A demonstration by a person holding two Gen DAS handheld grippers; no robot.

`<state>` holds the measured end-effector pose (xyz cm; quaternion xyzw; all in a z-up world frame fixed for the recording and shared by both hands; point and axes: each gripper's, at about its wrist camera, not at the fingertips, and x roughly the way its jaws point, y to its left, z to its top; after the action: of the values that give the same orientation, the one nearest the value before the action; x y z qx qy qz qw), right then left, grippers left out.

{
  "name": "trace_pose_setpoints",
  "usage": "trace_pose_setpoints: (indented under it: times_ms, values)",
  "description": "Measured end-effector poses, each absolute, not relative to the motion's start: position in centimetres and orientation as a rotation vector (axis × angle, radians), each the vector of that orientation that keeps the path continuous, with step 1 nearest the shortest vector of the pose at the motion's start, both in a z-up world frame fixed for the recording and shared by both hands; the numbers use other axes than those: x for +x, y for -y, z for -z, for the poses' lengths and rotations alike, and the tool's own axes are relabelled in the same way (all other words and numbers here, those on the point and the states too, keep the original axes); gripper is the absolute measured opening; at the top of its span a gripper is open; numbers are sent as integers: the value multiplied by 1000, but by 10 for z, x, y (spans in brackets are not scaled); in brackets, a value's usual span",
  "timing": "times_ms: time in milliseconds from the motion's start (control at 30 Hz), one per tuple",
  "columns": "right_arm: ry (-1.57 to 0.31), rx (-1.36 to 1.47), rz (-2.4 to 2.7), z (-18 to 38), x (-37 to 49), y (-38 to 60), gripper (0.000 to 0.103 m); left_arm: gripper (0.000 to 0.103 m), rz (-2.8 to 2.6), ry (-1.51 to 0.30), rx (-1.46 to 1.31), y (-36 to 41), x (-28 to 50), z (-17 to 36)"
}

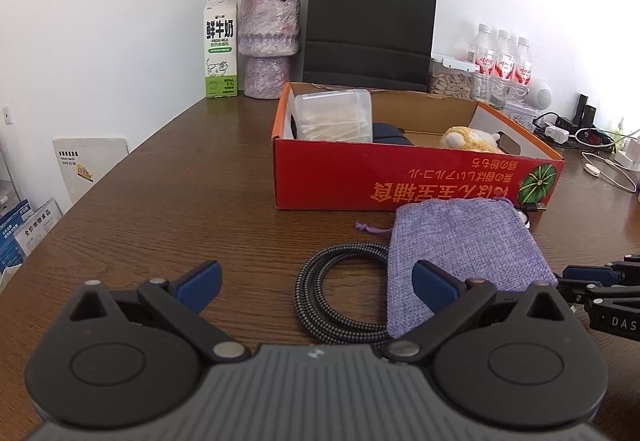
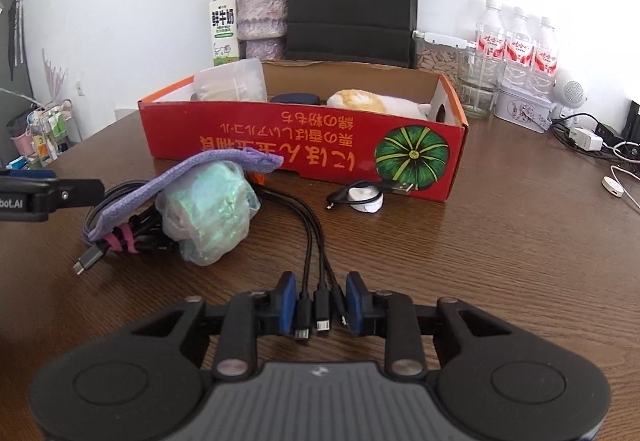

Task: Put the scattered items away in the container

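Lying between right tool (image 2: 321, 301) pads — cable plugs (image 2: 316, 311), pinched

Your desk (image 1: 160, 201) is dark wood-grain with a soft sheen. The box (image 1: 400, 181) is printed red cardboard — raw brown inside. The pouch (image 1: 468, 241) is coarse lilac woven cloth; the coiled cable (image 1: 320, 301) beside it has a braided fabric sleeve. Your fingers (image 2: 287, 301) carry matt blue pads on black plastic — the cable plugs (image 2: 320, 311) between them are smooth black with metal tips.
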<state>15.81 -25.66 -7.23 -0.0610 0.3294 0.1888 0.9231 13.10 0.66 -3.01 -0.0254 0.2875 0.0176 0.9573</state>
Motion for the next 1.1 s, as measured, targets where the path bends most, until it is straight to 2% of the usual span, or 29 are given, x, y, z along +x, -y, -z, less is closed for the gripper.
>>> trace_pose_setpoints:
  times_ms: [133, 167, 733, 800, 967, 1000, 1100]
  values:
    - [-653, -146, -364, 71, 159, 259, 20, 103, -9, -569, -42, 2, 133, 24]
    - [-641, -146, -358, 69, 159, 260, 6, 103, 1, -564, -40, 5, 134, 22]
    - [-632, -126, -354, 70, 161, 268, 6, 102, 240, -621, -28, 51, 155, 23]
    - [-631, -128, -356, 71, 161, 267, 6, 87, 246, -621, -27, 51, 155, 23]
    - [-630, -127, -358, 71, 161, 266, 6, 60, 248, -636, -109, 39, 159, 26]
    - [-630, -125, -358, 72, 161, 266, 6, 56, 239, -636, -127, 35, 160, 26]
    - [-631, -123, -360, 72, 160, 266, 9, 56, 217, -623, -192, 23, 159, 25]
